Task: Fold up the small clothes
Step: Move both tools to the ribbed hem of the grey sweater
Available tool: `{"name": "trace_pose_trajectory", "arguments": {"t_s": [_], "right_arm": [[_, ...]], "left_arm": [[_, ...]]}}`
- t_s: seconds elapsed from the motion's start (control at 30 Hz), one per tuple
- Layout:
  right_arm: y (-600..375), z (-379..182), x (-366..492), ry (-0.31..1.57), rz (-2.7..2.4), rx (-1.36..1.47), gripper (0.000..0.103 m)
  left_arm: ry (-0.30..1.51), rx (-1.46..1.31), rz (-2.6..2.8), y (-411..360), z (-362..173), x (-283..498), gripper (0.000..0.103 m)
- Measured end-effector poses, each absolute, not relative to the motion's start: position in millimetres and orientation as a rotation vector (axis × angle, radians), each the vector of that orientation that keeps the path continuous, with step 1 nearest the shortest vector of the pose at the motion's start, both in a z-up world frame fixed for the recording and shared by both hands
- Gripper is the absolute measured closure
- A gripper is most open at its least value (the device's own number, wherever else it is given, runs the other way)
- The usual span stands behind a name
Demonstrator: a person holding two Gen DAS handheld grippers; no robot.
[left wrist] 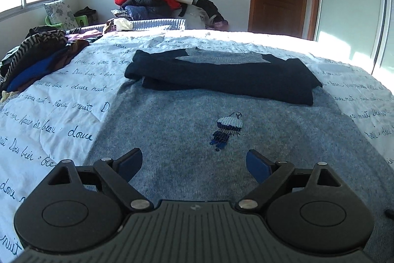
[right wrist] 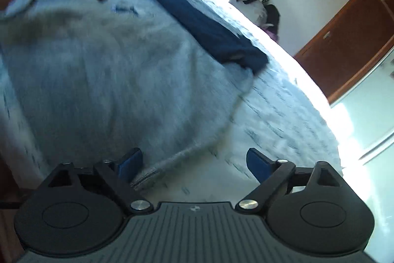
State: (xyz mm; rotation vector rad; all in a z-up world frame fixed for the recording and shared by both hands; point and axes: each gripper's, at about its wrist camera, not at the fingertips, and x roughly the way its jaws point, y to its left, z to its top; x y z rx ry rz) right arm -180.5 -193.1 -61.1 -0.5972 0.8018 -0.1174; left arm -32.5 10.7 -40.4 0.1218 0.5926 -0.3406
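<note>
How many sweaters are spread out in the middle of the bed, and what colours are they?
Grey sweater: 1
Dark navy sweater, with folded sleeves, lying on the grey one: 1
Total: 2
The heaps of clothes at the bed's edge and by the wall are too jumbled to count.

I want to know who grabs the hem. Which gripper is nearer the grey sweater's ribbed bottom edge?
Right. The right gripper hangs open right at the ribbed edge. The left gripper is open over the grey sweater, below its bird motif.
</note>
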Motion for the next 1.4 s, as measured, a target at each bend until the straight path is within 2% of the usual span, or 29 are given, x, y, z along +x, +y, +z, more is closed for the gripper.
{"name": "trace_pose_trajectory", "arguments": {"t_s": [0.13, 0.3, 0.5, 0.7, 0.8, 0.97, 1.1, 1.2, 1.4], "right_arm": [[-218.4, -49.5, -200.5, 0.815, -0.254, -0.529, 0.009], [-219.0, -37.3, -212.9, 0.737, -0.219, -0.387, 0.009], [-211.8, -53.7, -209.8, 0.78, -0.213, -0.382, 0.009], [-242.2, -40.8, -224.3, 0.731, -0.138, 0.01, 0.009], [-243.5, -43.6, -229.2, 0.717, -0.11, 0.114, 0.009], [-235.2, -46.0, -238.3, 0.671, -0.106, 0.136, 0.009], [-226.4, -41.1, -252.7, 0.562, -0.194, -0.063, 0.009], [-224.8, -43.5, -258.2, 0.555, -0.232, -0.195, 0.009], [-248.7, -45.6, -260.3, 0.6, -0.099, 0.163, 0.01]], "left_arm": [[0.591, 0.12, -0.343, 15.6, -40.8, -42.0, 0.013], [0.579, 0.134, -0.336, 20.2, -39.4, -57.8, 0.012], [0.566, 0.139, -0.304, 38.8, -36.1, -65.5, 0.012], [0.576, 0.101, -0.277, 60.6, -36.2, -72.5, 0.012], [0.587, 0.117, -0.286, 63.1, -37.7, -79.2, 0.012], [0.58, 0.158, -0.308, 67.8, -36.5, -92.0, 0.012], [0.591, 0.15, -0.307, 81.0, -36.1, -98.1, 0.011], [0.617, 0.13, -0.308, 93.4, -38.0, -99.6, 0.011], [0.658, 0.091, -0.367, 127.9, -43.0, -96.1, 0.011]]}}
